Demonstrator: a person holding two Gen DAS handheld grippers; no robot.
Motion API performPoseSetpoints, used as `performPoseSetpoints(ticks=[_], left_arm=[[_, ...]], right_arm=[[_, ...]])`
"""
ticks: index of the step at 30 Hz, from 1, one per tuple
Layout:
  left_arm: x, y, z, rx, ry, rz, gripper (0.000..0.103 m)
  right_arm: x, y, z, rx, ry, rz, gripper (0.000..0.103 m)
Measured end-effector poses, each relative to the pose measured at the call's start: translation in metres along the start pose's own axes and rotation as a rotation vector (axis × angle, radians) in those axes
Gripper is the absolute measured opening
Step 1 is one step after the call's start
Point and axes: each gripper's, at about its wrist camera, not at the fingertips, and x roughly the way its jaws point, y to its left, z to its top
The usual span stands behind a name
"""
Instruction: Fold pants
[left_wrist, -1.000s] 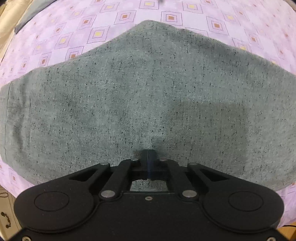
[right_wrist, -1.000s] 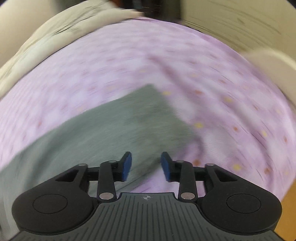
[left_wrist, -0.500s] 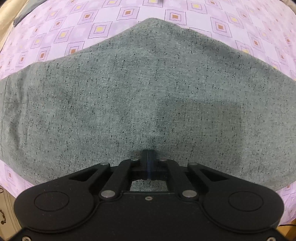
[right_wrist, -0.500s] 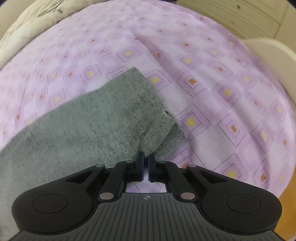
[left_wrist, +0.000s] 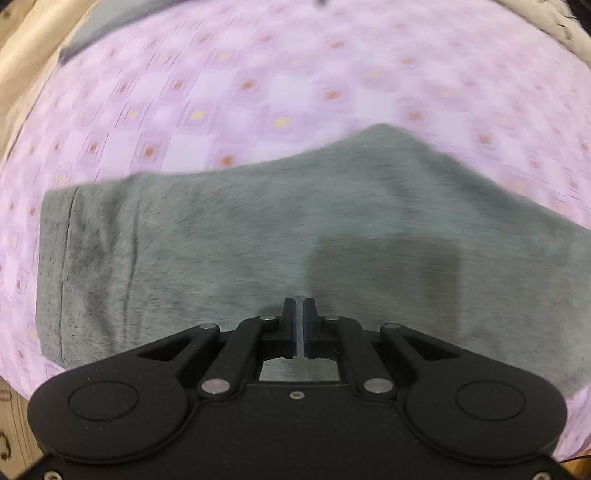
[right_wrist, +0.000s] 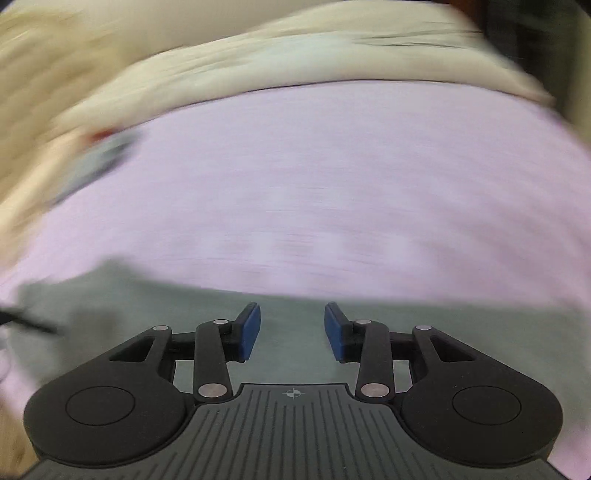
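Note:
The grey speckled pants (left_wrist: 258, 236) lie folded on a purple patterned bedsheet (left_wrist: 221, 92), with a hemmed edge at the left. My left gripper (left_wrist: 298, 310) sits low over the near edge of the pants with its jaws closed together; no cloth shows between them. In the blurred right wrist view the pants (right_wrist: 288, 332) fill the lower part of the frame. My right gripper (right_wrist: 291, 321) is open above them, blue pads apart and empty.
A cream blanket (right_wrist: 258, 66) bunches along the far side of the bed. A dark grey cloth (left_wrist: 110, 26) lies at the far left corner of the sheet. A beige surface (left_wrist: 22, 74) borders the bed at left.
My right gripper was shut on the pants' corner half a second ago; now it is open and has swung over the cloth. The left view has pulled back, showing more sheet.

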Motion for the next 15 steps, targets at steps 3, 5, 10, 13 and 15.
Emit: performPoseSetpoints(ticks=[3,5,10,13,15], left_arm=[[0.027,0.021,-0.001,-0.025,0.086,-0.037,0.008],[0.028,0.031,-0.001,-0.057,0.08,-0.087,0.008],[0.029,0.057,0.001,-0.111,0.1,-0.161,0.009],[0.03,0.066,0.002,-0.123,0.105,-0.186,0.009],[0.029,0.068,0.001,-0.114,0.106,-0.196,0.009]], right_arm=[[0.055,0.06,0.032,-0.183,0.062,0.147,0.039],[0.093,0.095,0.049,-0.296,0.116,0.202,0.039],[0.141,0.147,0.052,-0.497,0.229,0.216,0.038],[0.132,0.159,0.034,-0.571,0.251,0.225,0.017],[0.122,0.171,0.018,-0.642,0.283,0.221,0.009]])
